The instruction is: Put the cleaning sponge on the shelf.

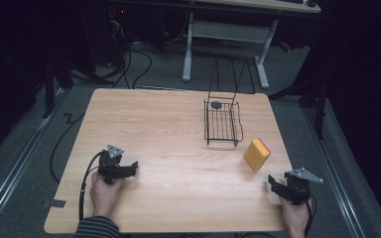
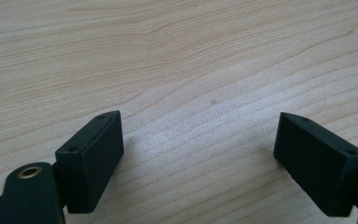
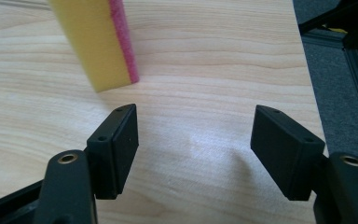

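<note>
A yellow sponge (image 1: 256, 154) with a pink scouring side stands on edge at the right of the wooden table (image 1: 168, 134). My right gripper (image 1: 273, 185) rests near the table's front right corner, just short of the sponge (image 3: 95, 42), jaws open with only bare wood between them (image 3: 193, 135). A black wire basket (image 1: 222, 121) with a raised handle sits beyond the sponge, a small dark round object (image 1: 216, 104) at its far end. Near the front left, my left gripper (image 1: 133, 168) lies on the table, open and empty (image 2: 198, 140).
Beyond the table's far edge stands a white-legged desk (image 1: 228, 34) with cables on the grey floor. A metal rail (image 1: 342, 188) runs along the floor close to the table's right edge. Cables trail from both grippers toward the person.
</note>
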{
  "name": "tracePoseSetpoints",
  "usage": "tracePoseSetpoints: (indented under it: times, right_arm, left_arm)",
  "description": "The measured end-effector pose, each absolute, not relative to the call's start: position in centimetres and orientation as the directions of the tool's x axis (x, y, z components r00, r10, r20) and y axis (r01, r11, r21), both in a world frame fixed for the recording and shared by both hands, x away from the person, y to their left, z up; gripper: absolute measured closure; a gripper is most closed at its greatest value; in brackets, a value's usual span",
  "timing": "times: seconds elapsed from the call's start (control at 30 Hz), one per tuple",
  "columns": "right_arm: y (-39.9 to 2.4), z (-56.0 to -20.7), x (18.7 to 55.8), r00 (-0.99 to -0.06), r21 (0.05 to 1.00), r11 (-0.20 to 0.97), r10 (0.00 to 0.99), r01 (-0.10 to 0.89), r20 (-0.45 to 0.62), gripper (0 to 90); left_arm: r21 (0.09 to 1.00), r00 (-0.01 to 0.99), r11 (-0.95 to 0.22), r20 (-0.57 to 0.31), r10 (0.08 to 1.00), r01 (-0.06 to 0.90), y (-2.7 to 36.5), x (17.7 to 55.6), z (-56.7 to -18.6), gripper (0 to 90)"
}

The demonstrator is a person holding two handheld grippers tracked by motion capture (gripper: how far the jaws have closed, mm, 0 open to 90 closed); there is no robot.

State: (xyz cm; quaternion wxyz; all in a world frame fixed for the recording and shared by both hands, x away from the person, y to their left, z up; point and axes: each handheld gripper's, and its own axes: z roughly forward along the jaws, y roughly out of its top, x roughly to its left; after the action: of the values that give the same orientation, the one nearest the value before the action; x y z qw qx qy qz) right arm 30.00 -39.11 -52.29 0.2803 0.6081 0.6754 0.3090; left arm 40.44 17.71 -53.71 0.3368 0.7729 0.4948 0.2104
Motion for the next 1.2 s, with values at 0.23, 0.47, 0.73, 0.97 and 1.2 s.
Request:
tracePoseSetpoints:
  times: [0.23, 0.47, 0.73, 0.97, 1.2]
  right_arm:
    - [-38.6, -51.9, 29.0, -0.126, 0.773, 0.081, 0.992, 0.629, -0.001, 32.3]
    - [-38.0, -51.5, 28.4, -0.146, 0.786, 0.089, 0.989, 0.611, 0.002, 32.0]
    - [-37.4, -50.9, 28.2, -0.166, 0.802, 0.093, 0.986, 0.589, 0.008, 31.5]
    - [-36.9, -50.2, 28.2, -0.182, 0.815, 0.098, 0.983, 0.572, 0.010, 31.0]
    - [-36.6, -49.4, 28.5, -0.199, 0.830, 0.100, 0.980, 0.549, 0.013, 30.2]
  left_arm:
    - [0.729, 0.422, -0.283, -0.008, 0.907, 0.623, 17.7, 40.4, -53.7, 16.3]
    - [0.729, 0.422, -0.283, -0.008, 0.907, 0.623, 17.7, 40.4, -53.7, 16.3]
    - [0.729, 0.422, -0.283, -0.008, 0.907, 0.623, 17.7, 40.4, -53.7, 16.3]
    - [0.729, 0.422, -0.284, -0.008, 0.907, 0.623, 17.7, 40.4, -53.7, 16.3]
    - [0.729, 0.422, -0.283, -0.008, 0.907, 0.623, 17.7, 40.4, -53.7, 16.3]
